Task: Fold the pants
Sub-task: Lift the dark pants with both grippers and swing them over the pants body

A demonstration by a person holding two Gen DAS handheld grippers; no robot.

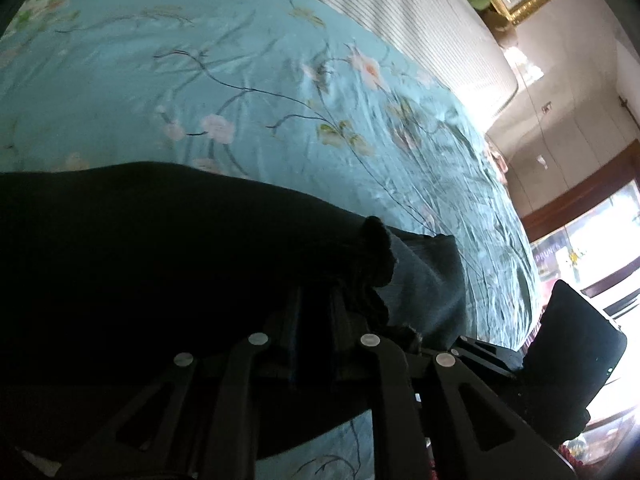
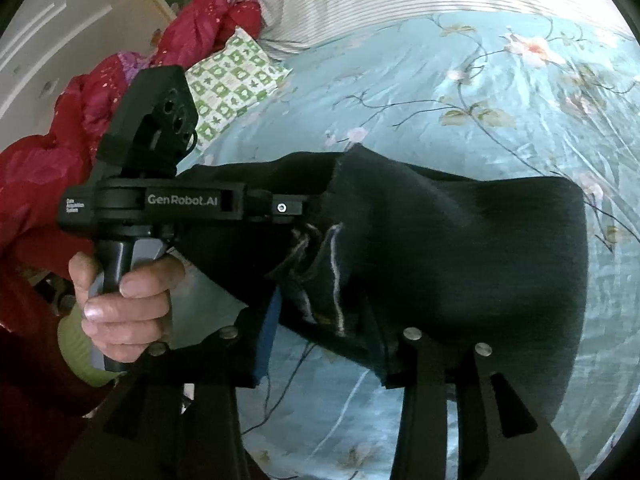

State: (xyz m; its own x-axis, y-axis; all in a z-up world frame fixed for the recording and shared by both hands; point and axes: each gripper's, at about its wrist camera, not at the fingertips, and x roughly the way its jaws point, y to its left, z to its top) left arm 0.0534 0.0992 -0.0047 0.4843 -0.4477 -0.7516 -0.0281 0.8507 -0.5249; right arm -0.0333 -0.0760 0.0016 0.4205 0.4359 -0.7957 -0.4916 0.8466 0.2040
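Above bedspread [image 2: 440, 92] — claws pinch pants [image 2: 460, 248].

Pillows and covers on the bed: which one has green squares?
The small pillow, white with green checks. The red quilt beside it is red with no squares, and the striped bedding has only thin lines.

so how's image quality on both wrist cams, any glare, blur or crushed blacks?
Left wrist: window at right blown out, dark fabric pants crushed to near black, teal floral bedsheet softly blurred. Right wrist: even light, pants weave readable, strong fisheye bending at the edges.
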